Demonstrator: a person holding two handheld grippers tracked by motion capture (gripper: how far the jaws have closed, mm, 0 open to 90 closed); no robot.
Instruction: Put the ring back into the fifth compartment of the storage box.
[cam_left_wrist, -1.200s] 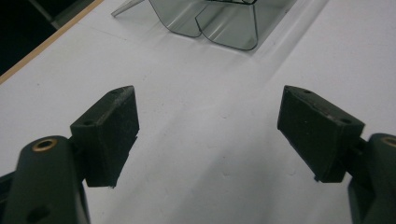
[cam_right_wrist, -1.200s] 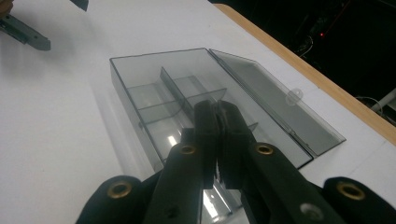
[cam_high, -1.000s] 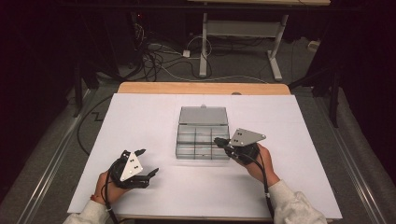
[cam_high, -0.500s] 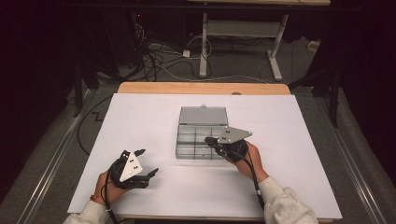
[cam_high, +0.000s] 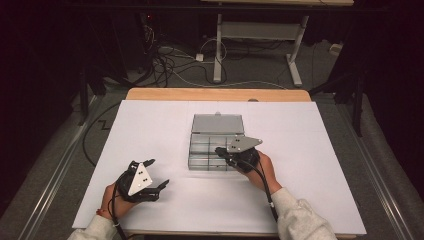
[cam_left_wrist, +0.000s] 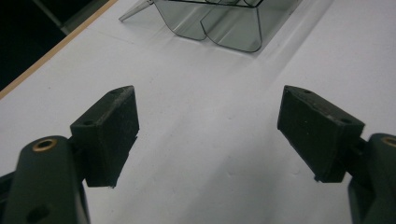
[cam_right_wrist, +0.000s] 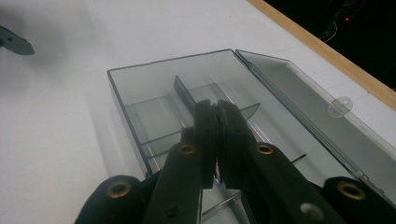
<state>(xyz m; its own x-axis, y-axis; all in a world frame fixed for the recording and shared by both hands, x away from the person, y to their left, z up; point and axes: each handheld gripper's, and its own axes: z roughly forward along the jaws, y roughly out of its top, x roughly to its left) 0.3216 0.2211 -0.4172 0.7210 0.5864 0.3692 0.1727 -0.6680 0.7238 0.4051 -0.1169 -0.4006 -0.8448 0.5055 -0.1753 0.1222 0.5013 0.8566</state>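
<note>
Box (cam_high: 214, 145): clear smoked plastic organiser, lid flipped open toward far edge, sits mid-table (cam_high: 150, 120) on white sheet. Looks light, rigid, thin-walled, slick; probably skids if pushed, dividers (cam_right_wrist: 184, 93) likely brittle. Best hold: outer wall or lid rim, other hand bracing. Right gripper (cam_right_wrist: 215, 116) over compartments, jaws pressed together, empty. Left gripper (cam_high: 157, 175) well apart from box, jaws wide, empty.

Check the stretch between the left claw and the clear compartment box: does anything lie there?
Nothing does. In the left gripper view, bare white table runs from the open left claw to the clear compartment box; the high view shows the same.
</note>
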